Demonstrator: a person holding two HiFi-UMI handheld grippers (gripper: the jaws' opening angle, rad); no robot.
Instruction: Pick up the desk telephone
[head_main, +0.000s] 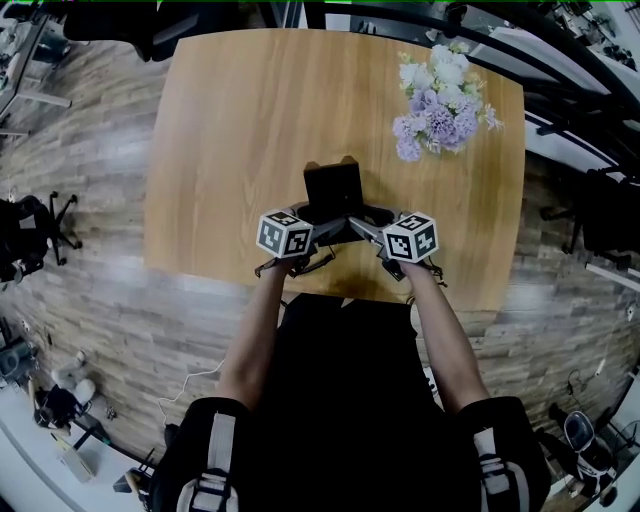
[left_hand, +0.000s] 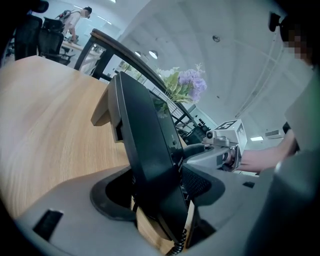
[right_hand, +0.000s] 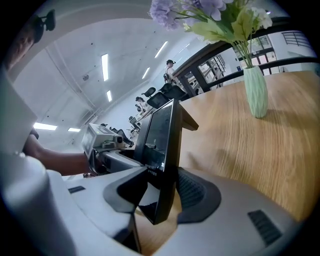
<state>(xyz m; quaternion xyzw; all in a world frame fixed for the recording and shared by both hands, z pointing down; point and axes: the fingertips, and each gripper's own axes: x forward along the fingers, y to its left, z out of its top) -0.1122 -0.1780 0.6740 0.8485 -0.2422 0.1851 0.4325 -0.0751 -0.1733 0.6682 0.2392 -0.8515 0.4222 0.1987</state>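
Black slab-like desk telephone, beige stand behind, near front-middle of wooden table; we can't tell if lifted; left gripper and right gripper jaws each pinch its edge; coiled cord only in left gripper view; green vase only in right gripper view

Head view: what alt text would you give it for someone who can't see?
From above, a person's left gripper and right gripper clamp a black desk telephone from either side, near the front edge of a wooden table. Purple and white flowers stand at the table's far right.
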